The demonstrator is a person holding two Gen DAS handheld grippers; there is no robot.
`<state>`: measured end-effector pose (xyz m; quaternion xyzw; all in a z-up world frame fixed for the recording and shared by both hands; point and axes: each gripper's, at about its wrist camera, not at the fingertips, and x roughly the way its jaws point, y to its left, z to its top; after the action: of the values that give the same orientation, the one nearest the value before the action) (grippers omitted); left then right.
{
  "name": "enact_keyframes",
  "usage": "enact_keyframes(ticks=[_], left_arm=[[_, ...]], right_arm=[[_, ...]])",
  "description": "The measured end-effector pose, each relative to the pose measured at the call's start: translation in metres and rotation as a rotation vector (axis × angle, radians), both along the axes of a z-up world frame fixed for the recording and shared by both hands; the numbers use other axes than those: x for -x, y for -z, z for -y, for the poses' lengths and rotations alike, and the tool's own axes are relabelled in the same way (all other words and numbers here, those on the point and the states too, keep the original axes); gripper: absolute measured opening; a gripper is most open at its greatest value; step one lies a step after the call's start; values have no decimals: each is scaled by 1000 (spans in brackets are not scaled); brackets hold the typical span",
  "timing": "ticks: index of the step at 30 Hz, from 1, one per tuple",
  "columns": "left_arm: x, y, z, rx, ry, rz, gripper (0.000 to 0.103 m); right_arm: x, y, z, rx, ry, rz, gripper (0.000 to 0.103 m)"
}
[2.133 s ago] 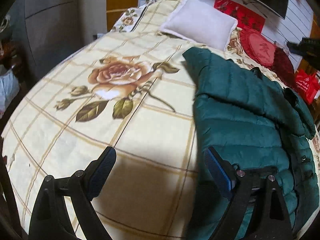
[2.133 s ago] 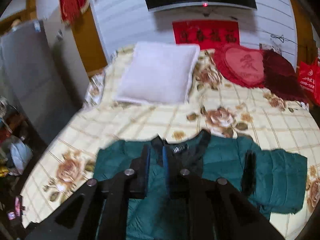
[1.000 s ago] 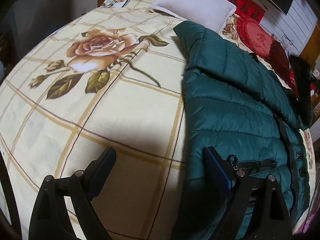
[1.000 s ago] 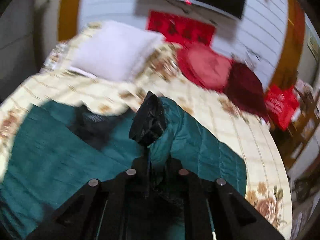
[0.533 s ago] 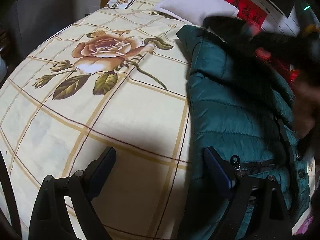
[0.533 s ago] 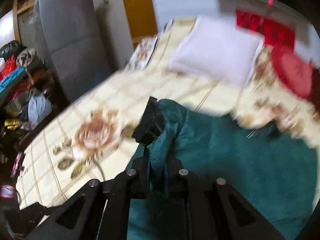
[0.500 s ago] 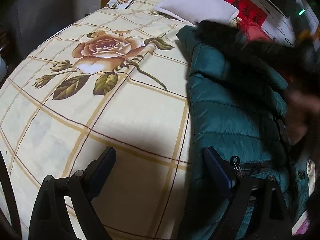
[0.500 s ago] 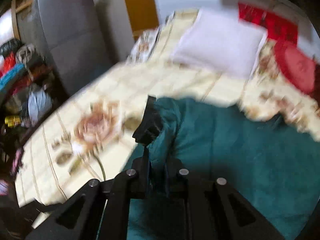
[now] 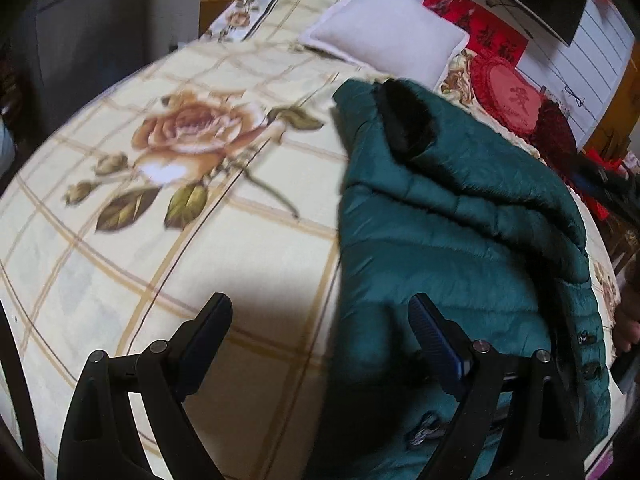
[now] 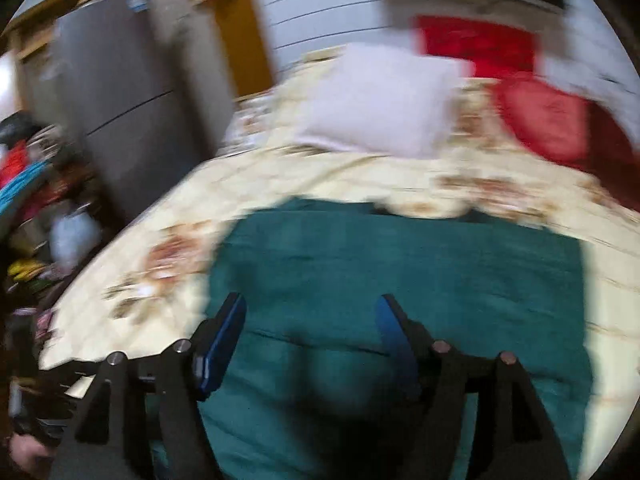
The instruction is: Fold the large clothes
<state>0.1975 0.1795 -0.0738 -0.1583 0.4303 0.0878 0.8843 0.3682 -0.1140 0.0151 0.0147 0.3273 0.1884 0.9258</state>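
The green puffer jacket (image 9: 460, 240) lies on the bed (image 9: 200, 260), one sleeve laid across its body, the dark cuff (image 9: 406, 120) far ahead of the left hand-held gripper (image 9: 320, 328). To fold well, I judge each next grasp should take a thick hem edge and pull it flat. The left hand-held gripper is spread wide, empty, pitched down over the jacket's left edge. The right hand-held gripper (image 10: 310, 320) is opening above the jacket with nothing pinched.

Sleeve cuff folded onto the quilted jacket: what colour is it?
Black cuff on the dark green jacket; clearest in the left wrist view.
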Motion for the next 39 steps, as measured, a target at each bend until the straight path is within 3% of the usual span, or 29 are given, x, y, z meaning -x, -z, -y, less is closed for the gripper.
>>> enact_keyframes(ticks=[3, 5, 7, 9, 11, 12, 14, 17, 19, 21, 24, 28, 31, 33, 34, 37, 39], left_arm=[[-12, -22, 14, -47, 4, 63, 68], [-26, -39, 21, -23, 10, 109, 68], [-53, -59, 33, 12, 58, 153, 68], [-87, -77, 50, -3, 126, 178, 55], [-118, -88, 66, -95, 150, 185, 43], [-131, -88, 73, -139, 164, 195, 43], [-155, -76, 82, -177, 186, 170, 42], [-182, -31, 80, -184, 172, 13, 37], [-187, -3, 69, -115, 159, -42, 37], [-183, 9, 63, -74, 157, -13, 37], [-185, 11, 75, -153, 189, -36, 38], [-186, -12, 72, -120, 156, -54, 35], [-186, -45, 70, -141, 148, 32, 35], [-195, -57, 66, -165, 131, 69, 36], [-200, -57, 64, -169, 123, 66, 36], [-223, -29, 57, -163, 120, -35, 36], [-230, -6, 53, -142, 121, -82, 37]], right_arm=[[-4, 10, 68, 90, 251, -40, 71], [-10, 11, 96, 99, 298, -56, 61], [-18, 3, 108, 99, 284, -28, 55], [-26, -4, 104, 112, 242, 4, 54], [-39, -7, 91, 101, 169, -1, 53], [-47, -5, 84, 117, 150, -14, 53], [-58, 6, 71, 133, 136, -48, 53], [-70, 40, 58, 155, 113, -137, 53], [-76, 68, 58, 198, 106, -193, 53], [-74, 84, 63, 173, 103, -193, 53], [-73, 87, 62, 198, 92, -195, 53], [-78, 70, 66, 191, 88, -265, 53], [-80, 34, 69, 169, 113, -163, 55], [-94, 17, 73, 122, 167, -138, 61], [-101, 15, 73, 109, 181, -142, 67], [-135, 25, 69, 114, 196, -187, 68], [-155, 56, 66, 155, 194, -284, 68]])
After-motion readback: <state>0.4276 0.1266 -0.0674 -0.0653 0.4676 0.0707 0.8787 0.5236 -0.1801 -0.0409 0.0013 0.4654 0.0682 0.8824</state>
